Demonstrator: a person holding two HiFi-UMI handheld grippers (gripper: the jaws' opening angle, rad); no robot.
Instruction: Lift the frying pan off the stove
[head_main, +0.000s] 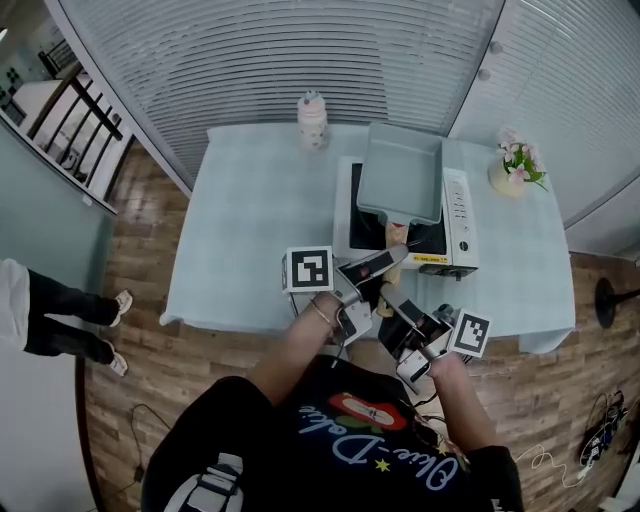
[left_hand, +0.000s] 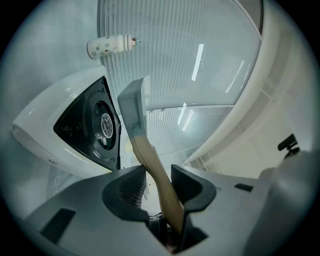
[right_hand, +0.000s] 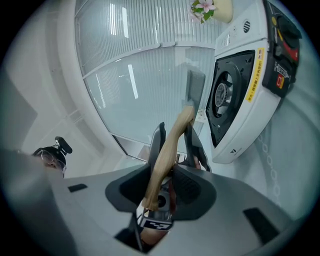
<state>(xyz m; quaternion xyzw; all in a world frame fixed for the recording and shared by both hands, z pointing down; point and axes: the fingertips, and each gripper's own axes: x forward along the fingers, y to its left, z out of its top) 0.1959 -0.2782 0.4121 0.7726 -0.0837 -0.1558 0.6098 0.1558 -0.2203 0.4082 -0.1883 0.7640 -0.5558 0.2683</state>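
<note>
A square grey frying pan hangs a little above the white tabletop stove, whose black burner shows under it. Its wooden handle points toward me. My left gripper is shut on the handle close to the pan. My right gripper is shut on the handle's end just behind it. In the left gripper view the pan shows edge-on, apart from the burner, with the handle between the jaws. The right gripper view shows the handle running through its jaws.
A light blue cloth covers the table. A white patterned bottle stands at its far edge and a flower pot at the far right. A person's legs stand on the wooden floor at the left. Ribbed walls close in behind the table.
</note>
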